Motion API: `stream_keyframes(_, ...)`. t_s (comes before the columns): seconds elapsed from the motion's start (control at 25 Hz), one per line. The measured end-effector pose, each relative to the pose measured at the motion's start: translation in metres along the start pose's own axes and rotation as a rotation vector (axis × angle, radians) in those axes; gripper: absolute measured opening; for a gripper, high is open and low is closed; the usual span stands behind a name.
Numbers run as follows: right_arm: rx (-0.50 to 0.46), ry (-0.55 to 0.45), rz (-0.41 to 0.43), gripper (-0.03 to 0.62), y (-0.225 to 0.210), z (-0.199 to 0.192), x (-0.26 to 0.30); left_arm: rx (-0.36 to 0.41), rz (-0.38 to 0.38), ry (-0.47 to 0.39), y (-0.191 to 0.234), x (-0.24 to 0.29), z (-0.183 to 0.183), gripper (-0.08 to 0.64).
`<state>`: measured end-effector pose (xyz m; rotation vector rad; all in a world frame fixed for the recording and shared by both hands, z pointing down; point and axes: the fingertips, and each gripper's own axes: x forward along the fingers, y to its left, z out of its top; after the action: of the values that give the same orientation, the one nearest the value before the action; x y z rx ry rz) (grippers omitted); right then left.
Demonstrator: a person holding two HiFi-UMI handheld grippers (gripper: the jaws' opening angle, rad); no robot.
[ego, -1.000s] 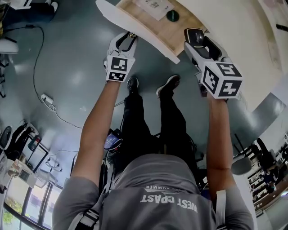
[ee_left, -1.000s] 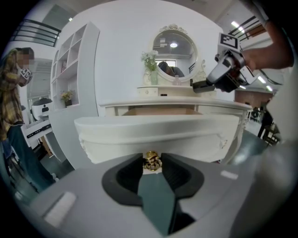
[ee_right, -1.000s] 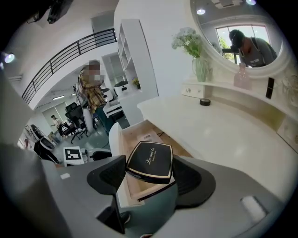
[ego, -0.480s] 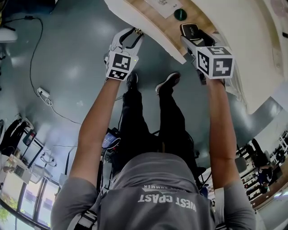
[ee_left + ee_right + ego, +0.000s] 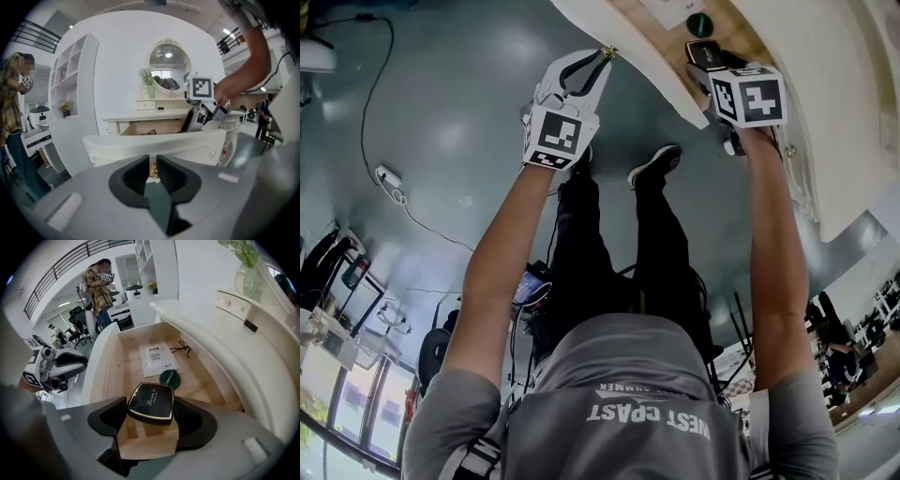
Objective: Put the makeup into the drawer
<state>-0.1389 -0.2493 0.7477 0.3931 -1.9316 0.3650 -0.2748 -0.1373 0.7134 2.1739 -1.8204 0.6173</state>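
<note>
Right claw (image 5: 150, 412): grips black compact (image 5: 151, 401) over open drawer (image 5: 125, 380).
Left claw (image 5: 153, 161): just narrowed onto gold handle (image 5: 152, 171).
Drawer floor: white packet (image 5: 158, 357), green disc (image 5: 169, 378) beyond compact.

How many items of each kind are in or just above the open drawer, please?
black compact: 1
green round disc: 1
white packet: 1
dark wiry item: 1
Total: 4
</note>
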Motion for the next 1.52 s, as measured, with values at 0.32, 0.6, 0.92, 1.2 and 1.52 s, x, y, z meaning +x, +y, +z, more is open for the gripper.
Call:
stream_keyframes(0.32, -0.087, 0.107, -0.013, 0.324, -0.027, -0.010, 0.008, -0.013, 0.018, -0.040, -0.004, -0.007, 0.020, 0.011)
stream_keyframes(0.6, -0.190, 0.198, -0.060, 0.325, -0.017, -0.012, 0.016, 0.001, 0.036, -0.055, 0.011, -0.038, 0.021, 0.003)
stream_keyframes(0.92, -0.298, 0.299, -0.102, 0.330, -0.018, -0.024, 0.019, 0.019, 0.062, -0.064, 0.016, -0.063, 0.032, 0.003)
stream_keyframes(1.2, -0.265, 0.304, -0.108, 0.325, -0.014, -0.036, 0.003, 0.050, 0.072, -0.081, 0.017, -0.086, 0.052, 0.003)
stream_keyframes(1.52, -0.176, 0.089, -0.170, 0.233, -0.008, -0.012, -0.079, 0.095, 0.070, -0.135, 0.009, -0.112, 0.109, 0.002)
